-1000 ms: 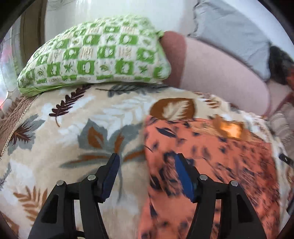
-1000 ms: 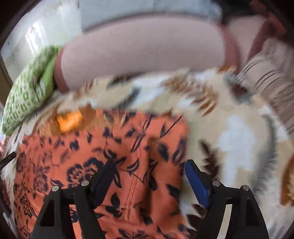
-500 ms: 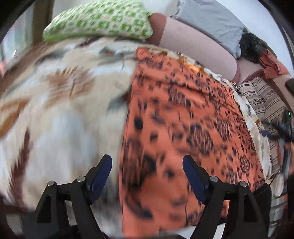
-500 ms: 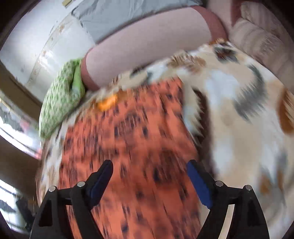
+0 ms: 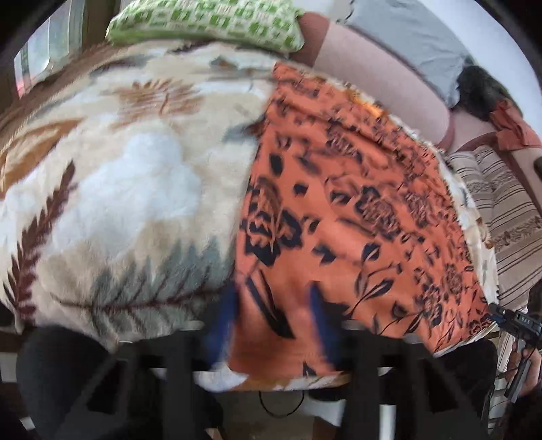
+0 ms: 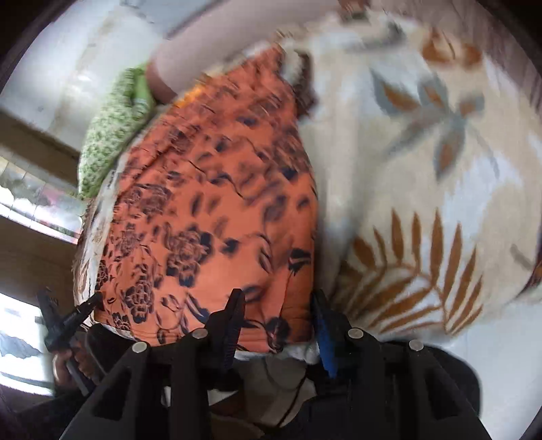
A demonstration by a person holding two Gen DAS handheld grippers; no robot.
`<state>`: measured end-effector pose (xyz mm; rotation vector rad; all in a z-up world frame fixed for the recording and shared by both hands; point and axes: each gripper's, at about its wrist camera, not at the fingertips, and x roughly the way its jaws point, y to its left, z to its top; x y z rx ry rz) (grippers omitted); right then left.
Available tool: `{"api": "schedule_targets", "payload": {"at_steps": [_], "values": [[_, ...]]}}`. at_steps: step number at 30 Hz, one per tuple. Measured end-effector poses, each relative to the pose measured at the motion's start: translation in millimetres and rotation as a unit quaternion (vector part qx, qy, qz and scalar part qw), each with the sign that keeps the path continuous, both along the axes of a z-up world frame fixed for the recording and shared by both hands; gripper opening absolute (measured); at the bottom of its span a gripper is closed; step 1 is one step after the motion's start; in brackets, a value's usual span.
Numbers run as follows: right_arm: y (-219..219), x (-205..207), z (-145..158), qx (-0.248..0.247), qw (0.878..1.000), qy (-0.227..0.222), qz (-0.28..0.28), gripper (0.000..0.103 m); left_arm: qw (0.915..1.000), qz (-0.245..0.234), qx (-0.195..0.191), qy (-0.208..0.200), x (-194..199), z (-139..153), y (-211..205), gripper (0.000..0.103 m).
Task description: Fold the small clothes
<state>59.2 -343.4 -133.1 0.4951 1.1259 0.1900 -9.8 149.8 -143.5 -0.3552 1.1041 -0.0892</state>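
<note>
Ahead of both my grippers spreads a cream leaf-print fleece blanket, filling most of either view. On it lies the orange floral garment, flat, running away from me, with its near hem right at my fingertips. Beyond its far end sit a pink bolster and a green-checked pillow.

My left gripper straddles the near left corner of the garment; its jaws are closing, cloth between them, though blur hides whether the pads press yet. My right gripper brackets the near right corner, jaws also closing, pads apparently just clear of the fabric.
</note>
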Motion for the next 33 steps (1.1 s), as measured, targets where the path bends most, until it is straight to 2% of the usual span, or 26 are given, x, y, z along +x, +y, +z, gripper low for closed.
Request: {"api": "schedule_targets", "payload": {"at_steps": [1, 3, 4, 5, 6, 7, 9, 11, 13, 15, 17, 19, 20, 22, 23, 24, 25, 26, 27, 28, 29, 30, 31, 32, 33], "values": [[0.3, 6.4, -12.0, 0.007, 1.000, 0.022, 0.003, 0.043, 0.9999, -0.003, -0.006, 0.008, 0.1, -5.6, -2.0, 0.069], [2.7, 16.6, -35.0, 0.005, 0.998, 0.057, 0.003, 0.042, 0.9998, -0.011, 0.014, 0.000, -2.8, -3.7, -9.9, 0.069], [3.9, 18.5, -34.3, 0.008, 0.999, 0.052, 0.002, 0.032, 0.9996, -0.024, 0.014, 0.000, -3.7, -2.5, -13.9, 0.061], [7.6, 20.3, -32.0, 0.014, 0.999, 0.048, 0.001, 0.020, 0.9993, -0.036, 0.008, -0.002, -4.3, -2.8, -14.6, 0.039], [8.7, 17.6, -26.1, 0.030, 0.999, 0.037, 0.002, 0.007, 0.9989, -0.045, 0.010, 0.009, -3.6, -4.7, -15.8, 0.007], [10.4, 16.6, -25.0, 0.037, 0.999, 0.033, 0.004, 0.007, 0.9989, -0.043, 0.002, 0.015, -3.3, -6.2, -14.0, 0.005], [4.6, 12.6, -24.0, 0.058, 0.998, 0.033, -0.001, 0.007, 0.9991, -0.031, -0.023, 0.017, -3.9, -7.0, -5.6, 0.005], [-6.4, 9.2, -23.4, 0.111, 0.993, 0.027, -0.021, 0.007, 0.9988, -0.019, -0.044, 0.012, -7.9, -1.2, 1.7, 0.005], [-14.9, 4.9, -9.7, 0.165, 0.986, -0.006, -0.034, 0.007, 0.9973, -0.012, -0.070, -0.019, -16.9, 19.9, 8.5, 0.005], [-20.5, 1.6, 2.0, 0.191, 0.980, -0.031, -0.044, 0.007, 0.9960, -0.011, -0.077, -0.045, -21.3, 36.5, 13.2, 0.005], [-23.7, -0.5, 7.7, 0.191, 0.979, -0.044, -0.046, 0.007, 0.9971, -0.009, -0.064, -0.041, -18.5, 34.4, 16.9, 0.005], [-19.7, 7.0, -12.2, 0.176, 0.983, -0.014, -0.051, 0.007, 0.9984, -0.003, -0.056, 0.007, -9.9, 4.1, 19.6, 0.005], [-18.9, 10.5, -31.9, 0.169, 0.984, 0.025, -0.053, 0.007, 0.9977, 0.003, -0.053, 0.041, -5.6, -14.9, 19.2, 0.006], [-15.7, 10.5, -51.0, 0.159, 0.984, 0.061, -0.054, 0.011, 0.9979, 0.015, -0.058, 0.025, -10.5, -15.3, 19.7, 0.007], [-15.6, 8.9, -53.4, 0.177, 0.981, 0.053, -0.061, 0.011, 0.9982, 0.015, -0.056, 0.015, -11.5, -11.0, 18.5, 0.007], [-17.3, 6.8, -50.5, 0.188, 0.979, 0.043, -0.064, 0.011, 0.9985, 0.017, -0.050, 0.009, -13.2, -8.8, 18.3, 0.016], [-18.3, 6.6, -47.6, 0.184, 0.980, 0.036, -0.067, 0.014, 0.9988, 0.014, -0.046, 0.011, -12.8, -9.0, 17.1, 0.029], [-18.5, 7.9, -46.5, 0.172, 0.982, 0.033, -0.066, 0.019, 0.9984, 0.007, -0.054, 0.013, -11.3, -8.3, 15.2, 0.036], [-17.9, 10.9, -49.7, 0.172, 0.982, 0.042, -0.060, 0.032, 0.9983, 0.004, -0.057, 0.013, -9.5, -6.7, 14.5, 0.041], [-15.8, 14.0, -53.0, 0.175, 0.982, 0.051, -0.055, 0.035, 0.9987, 0.004, -0.048, 0.014, -8.5, -4.3, 12.1, 0.037], [-12.3, 17.4, -54.5, 0.171, 0.983, 0.058, -0.044, 0.034, 0.9992, 0.000, -0.036, 0.015, -5.7, -3.1, 6.9, 0.002], [-8.4, 20.7, -51.6, 0.170, 0.983, 0.059, -0.034, 0.028, 0.9992, -0.007, -0.036, 0.017, -4.2, -0.7, 5.3, 0.004], [-5.3, 20.2, -50.4, 0.181, 0.981, 0.060, -0.030, 0.007, 0.9981, -0.012, -0.060, 0.011, -3.8, 5.4, 7.8, 0.005], [-5.2, 21.5, -44.2, 0.200, 0.978, 0.050, -0.026, 0.007, 0.9972, -0.015, -0.073, 0.000, -3.3, 10.7, 10.5, 0.005], [-6.9, 21.6, -37.4, 0.211, 0.976, 0.039, -0.024, 0.007, 0.9971, -0.023, -0.071, -0.015, -1.4, 23.7, 10.7, 0.005]]}}
